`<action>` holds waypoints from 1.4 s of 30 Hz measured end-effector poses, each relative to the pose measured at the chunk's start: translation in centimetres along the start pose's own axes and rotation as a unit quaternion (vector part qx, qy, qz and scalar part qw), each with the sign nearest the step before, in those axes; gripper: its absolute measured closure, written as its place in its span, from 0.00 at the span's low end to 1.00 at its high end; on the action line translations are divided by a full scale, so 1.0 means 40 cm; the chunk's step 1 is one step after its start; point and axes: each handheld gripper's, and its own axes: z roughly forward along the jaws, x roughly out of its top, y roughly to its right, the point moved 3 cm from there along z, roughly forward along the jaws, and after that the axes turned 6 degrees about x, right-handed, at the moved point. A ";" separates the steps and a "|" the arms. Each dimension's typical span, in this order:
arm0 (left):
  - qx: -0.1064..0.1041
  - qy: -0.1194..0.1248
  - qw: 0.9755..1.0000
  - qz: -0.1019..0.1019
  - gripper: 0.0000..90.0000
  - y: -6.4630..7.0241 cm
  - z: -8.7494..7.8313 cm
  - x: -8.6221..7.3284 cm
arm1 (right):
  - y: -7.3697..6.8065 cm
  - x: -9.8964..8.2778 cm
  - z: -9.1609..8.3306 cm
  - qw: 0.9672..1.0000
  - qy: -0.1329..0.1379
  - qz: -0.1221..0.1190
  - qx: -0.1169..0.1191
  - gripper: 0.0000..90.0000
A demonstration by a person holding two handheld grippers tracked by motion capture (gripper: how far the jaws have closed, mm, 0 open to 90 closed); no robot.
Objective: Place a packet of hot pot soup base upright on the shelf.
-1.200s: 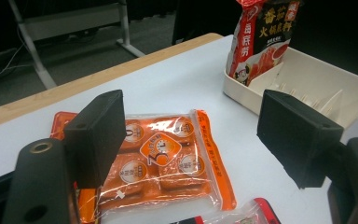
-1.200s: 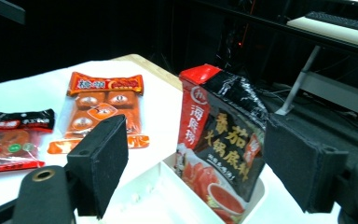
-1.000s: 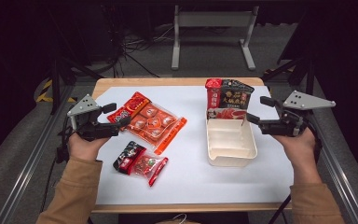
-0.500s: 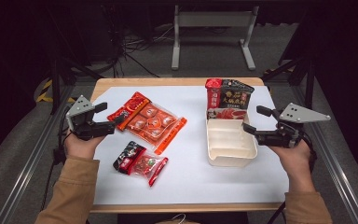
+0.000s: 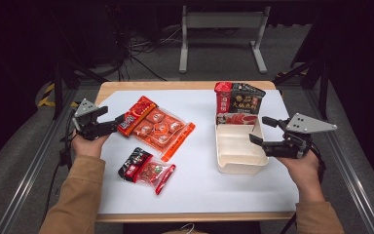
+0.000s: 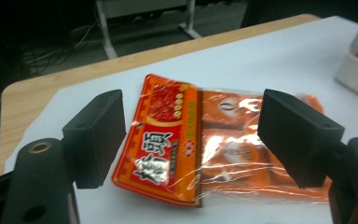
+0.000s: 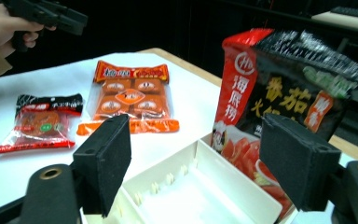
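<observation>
An orange packet of several round cakes [image 5: 157,127] lies at the table's left middle. My left gripper [image 5: 113,117] is low at the packet's red header end and open. In the left gripper view the jaws straddle that header [image 6: 168,140] without pressing it. A white divided tray [image 5: 238,165] sits at the right, with a black and red bag [image 5: 237,103] leaning at its far end. My right gripper [image 5: 262,130] hangs open over the tray's right rim. Its jaws have just been closing a little, with nothing gripped. The right gripper view looks into the tray [image 7: 200,186] beside the bag [image 7: 284,93].
A small red and black snack packet [image 5: 146,169] lies near the front left, also seen in the right gripper view [image 7: 44,122]. White paper [image 5: 199,185] covers the wooden tabletop. A metal stand [image 5: 221,34] is behind the table, and frame rails run along both sides.
My left hand has drawn back to the left and sunk, so its jaws now sit at the orange packet's end. My right hand has dropped slightly beside the tray.
</observation>
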 end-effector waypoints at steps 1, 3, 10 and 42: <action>0.000 0.000 1.000 0.000 0.25 0.000 0.000 0.000 | -0.001 -0.003 0.002 1.000 -0.003 0.000 0.000 0.29; 0.002 -0.011 1.000 -0.009 0.21 -0.018 0.022 -0.010 | -0.002 -0.010 0.005 1.000 -0.006 0.002 -0.002 0.29; 0.016 -0.036 0.999 -0.007 0.16 -0.041 0.058 -0.025 | -0.003 -0.024 0.010 1.000 -0.014 0.005 -0.004 0.29; -0.043 -0.162 0.977 -0.135 0.26 -0.086 0.191 -0.121 | -0.014 -0.045 -0.017 1.000 -0.006 0.023 0.007 0.25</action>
